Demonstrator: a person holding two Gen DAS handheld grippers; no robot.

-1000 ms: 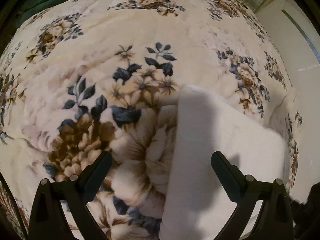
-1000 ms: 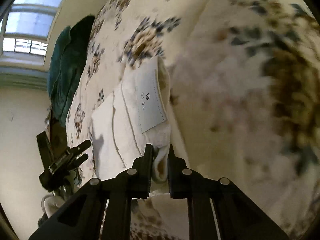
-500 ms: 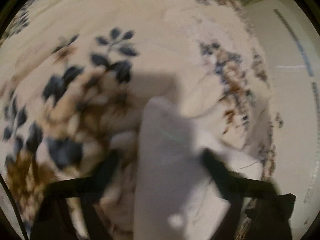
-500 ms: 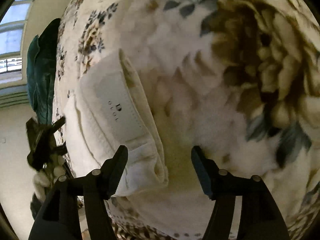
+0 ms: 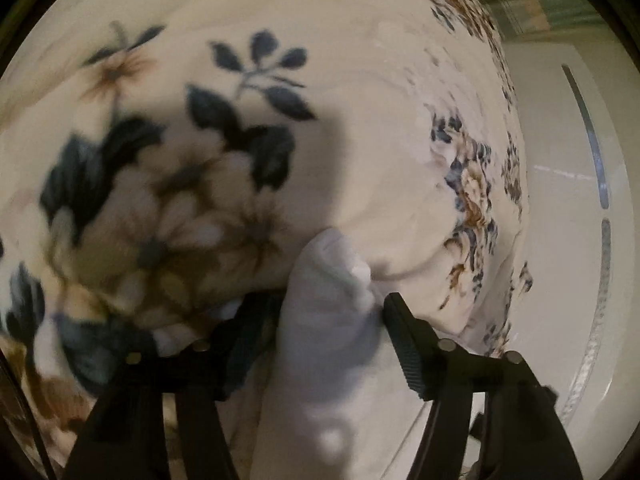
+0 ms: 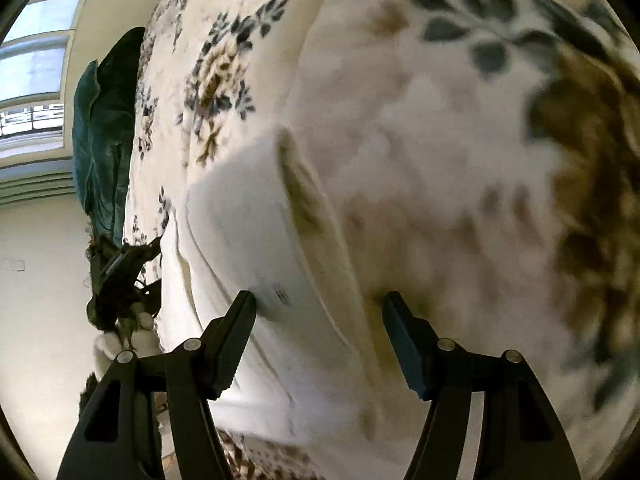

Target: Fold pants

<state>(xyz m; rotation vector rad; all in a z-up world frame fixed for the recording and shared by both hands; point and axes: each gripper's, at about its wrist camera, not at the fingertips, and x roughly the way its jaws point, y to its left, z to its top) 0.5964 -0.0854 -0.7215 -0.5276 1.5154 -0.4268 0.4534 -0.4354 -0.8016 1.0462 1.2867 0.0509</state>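
Right now I see my left claw (image 5: 324, 320) pointing down at the floral blanket (image 5: 380, 128) on the bed, with a bunched, rounded fold of the white pants (image 5: 320, 340) rising between its two fingers. Its jaws are opening: the fabric fills most of the gap. The right finger (image 5: 404, 344) stands just beside the cloth, with what looks like a thin gap, and the left finger (image 5: 240, 344) is blurred and partly sunk into the blanket's pile, so I cannot tell whether it touches the pants.

My right claw (image 6: 318, 320) stands open, its fingers well apart and pressing on nothing. The waist end of the pants (image 6: 248, 232) lies flat on the blanket (image 6: 440, 200) under it, and a band of cloth with a small dark printed mark runs between the fingers. The left fingertip (image 6: 244, 312) sits over the white fabric; the right fingertip (image 6: 396, 320) sits over the blanket just beyond the pants' edge.

At the left edge of the right wrist view I make out the other claw (image 6: 124, 272), dark and small, at the far side of the pants. A dark green cloth (image 6: 104, 128) lies on the bed beyond it, and a window (image 6: 32, 80) shows in the corner.
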